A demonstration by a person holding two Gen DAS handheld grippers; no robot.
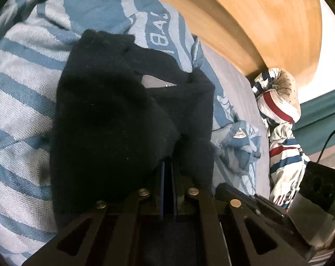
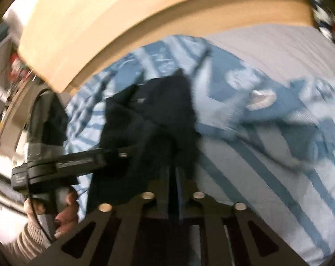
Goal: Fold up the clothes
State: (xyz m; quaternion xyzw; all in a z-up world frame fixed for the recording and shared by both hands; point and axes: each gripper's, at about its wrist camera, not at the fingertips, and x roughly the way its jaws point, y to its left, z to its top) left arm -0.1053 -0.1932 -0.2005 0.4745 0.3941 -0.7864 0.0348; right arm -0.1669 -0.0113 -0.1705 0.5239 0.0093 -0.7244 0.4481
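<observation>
Left gripper [image 1: 168, 166]: jaws were pinched nearly together on the black garment [image 1: 123, 119], dark cloth bunched over and around both fingers.
Black garment: it lay crumpled on the blue-and-white striped towel [image 1: 23, 84], one fold gaping to show a pale sliver inside.
Right gripper [image 2: 173, 168]: jaws stood close together with the same black cloth [image 2: 149, 119] draped over them; the view was blurred, so whether the pads truly pressed on it could not be told.
Person's hand [image 2: 63, 212]: seen at the lower left of the right wrist view, wrapped round the left gripper's handle, a knit sleeve [image 2: 32, 235] below it.
Striped towel: spread over a grey sheet [image 1: 236, 93], against a wooden board [image 1: 244, 17].
Red, white and blue cloth [image 1: 280, 119]: bundled at the sheet's far edge, well apart from the black garment.
</observation>
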